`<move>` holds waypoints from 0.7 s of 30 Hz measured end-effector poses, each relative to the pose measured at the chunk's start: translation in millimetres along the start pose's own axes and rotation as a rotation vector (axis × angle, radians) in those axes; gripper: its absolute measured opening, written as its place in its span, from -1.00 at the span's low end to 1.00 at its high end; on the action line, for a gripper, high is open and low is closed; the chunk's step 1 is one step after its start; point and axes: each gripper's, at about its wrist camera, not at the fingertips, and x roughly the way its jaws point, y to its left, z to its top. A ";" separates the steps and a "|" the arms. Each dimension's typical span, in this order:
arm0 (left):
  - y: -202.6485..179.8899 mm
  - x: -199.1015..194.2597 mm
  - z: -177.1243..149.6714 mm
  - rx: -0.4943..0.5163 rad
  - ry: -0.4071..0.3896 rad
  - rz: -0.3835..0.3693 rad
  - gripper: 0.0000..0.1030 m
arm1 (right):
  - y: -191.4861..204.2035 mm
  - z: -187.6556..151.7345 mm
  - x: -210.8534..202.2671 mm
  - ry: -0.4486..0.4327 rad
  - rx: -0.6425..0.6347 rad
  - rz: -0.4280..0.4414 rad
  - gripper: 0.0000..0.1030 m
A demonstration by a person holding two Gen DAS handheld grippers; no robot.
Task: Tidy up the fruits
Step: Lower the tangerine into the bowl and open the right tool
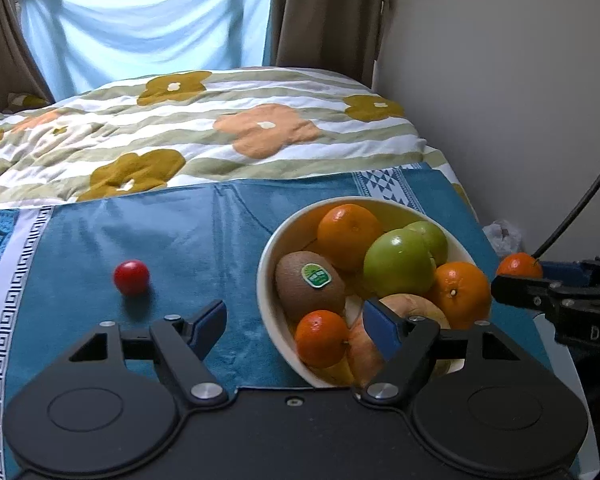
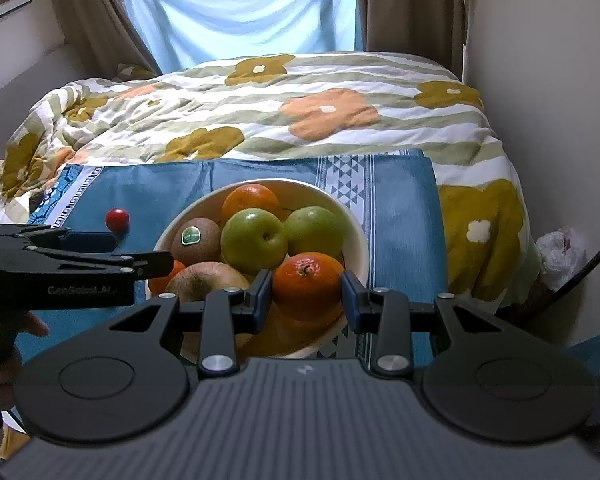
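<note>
A white bowl (image 1: 266,280) on a blue cloth (image 1: 204,232) holds oranges, two green apples (image 1: 398,266), a kiwi (image 1: 309,290) and a pale apple. A small red tomato (image 1: 131,277) lies alone on the cloth to the left. My left gripper (image 1: 296,330) is open and empty, its right finger over the bowl's near rim. My right gripper (image 2: 306,298) is shut on a small orange (image 2: 308,285) and holds it over the bowl's (image 2: 360,236) near side. That orange (image 1: 519,265) also shows in the left wrist view. The tomato (image 2: 117,219) shows beyond my left gripper in the right wrist view.
The cloth lies on a bed with a flowered quilt (image 2: 260,112). A wall (image 1: 500,100) runs along the right side. A crumpled plastic bag (image 2: 560,252) sits by the wall. A black cable (image 1: 580,200) hangs at the right.
</note>
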 end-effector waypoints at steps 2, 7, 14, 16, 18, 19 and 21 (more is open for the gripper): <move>2.8 -5.5 -0.5 -0.006 -0.003 0.009 0.53 | 2.1 2.4 0.1 -0.004 -0.008 0.006 0.00; 11.1 -23.8 -2.1 -0.005 -0.026 0.046 0.53 | 13.0 12.4 1.5 -0.013 -0.031 0.035 0.00; 28.7 -45.7 -6.0 -0.039 -0.061 0.101 0.53 | 35.1 22.4 14.6 -0.017 -0.079 0.085 0.00; 34.5 -50.7 -6.6 -0.053 -0.067 0.112 0.53 | 42.5 24.5 19.9 -0.016 -0.095 0.100 0.00; 39.3 -54.3 -7.8 -0.064 -0.071 0.124 0.53 | 50.4 26.5 25.8 -0.017 -0.114 0.114 0.00; 41.7 -55.7 -8.6 -0.068 -0.070 0.130 0.53 | 53.3 26.7 28.5 -0.017 -0.123 0.118 0.00; 45.8 -57.3 -9.7 -0.074 -0.069 0.139 0.53 | 60.0 27.9 34.7 -0.019 -0.139 0.127 0.00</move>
